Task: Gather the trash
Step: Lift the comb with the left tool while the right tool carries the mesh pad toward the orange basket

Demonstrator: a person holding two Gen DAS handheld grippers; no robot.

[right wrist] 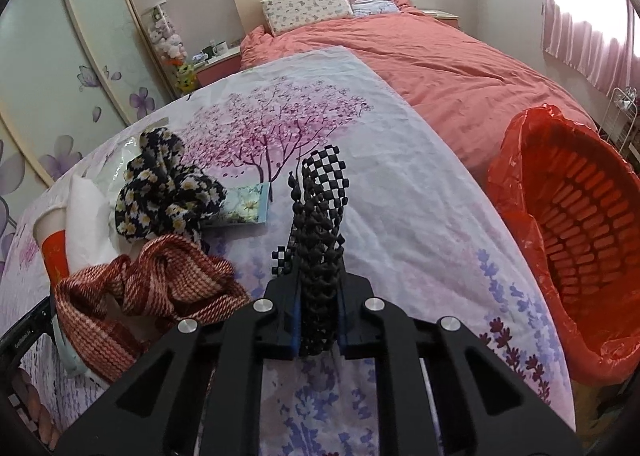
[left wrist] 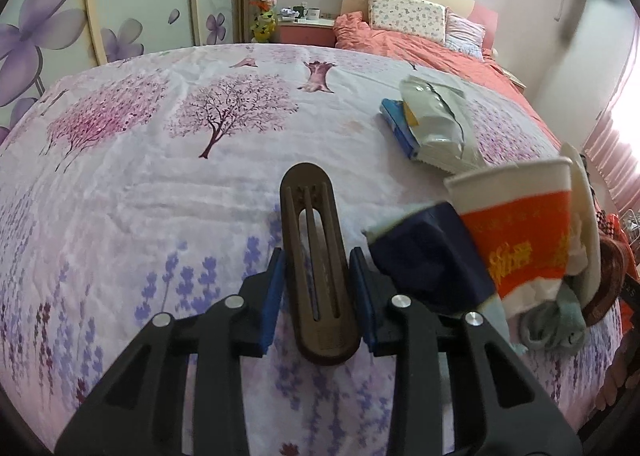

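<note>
Both grippers holding things over the bed

The left gripper (left wrist: 318, 292) is squeezed on a brown oval clip (left wrist: 316, 272). The right gripper (right wrist: 318, 320) is squeezed on a black checkered mesh piece (right wrist: 322, 216). A paper cup (left wrist: 520, 232) and a snack wrapper (left wrist: 436, 124) lie near the bed's (left wrist: 160, 184) right edge. The red-lined basket (right wrist: 580, 236) sits beside the bed

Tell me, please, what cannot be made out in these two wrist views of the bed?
- Paper cup, left wrist view: blurred, its print unreadable.
- Blue packet, left wrist view: mostly hidden under the silver wrapper.
- Red bin, right wrist view: lower edge cut off; contents unseen.
- Black mesh item, right wrist view: its lower end is hidden between the right gripper pads.
</note>
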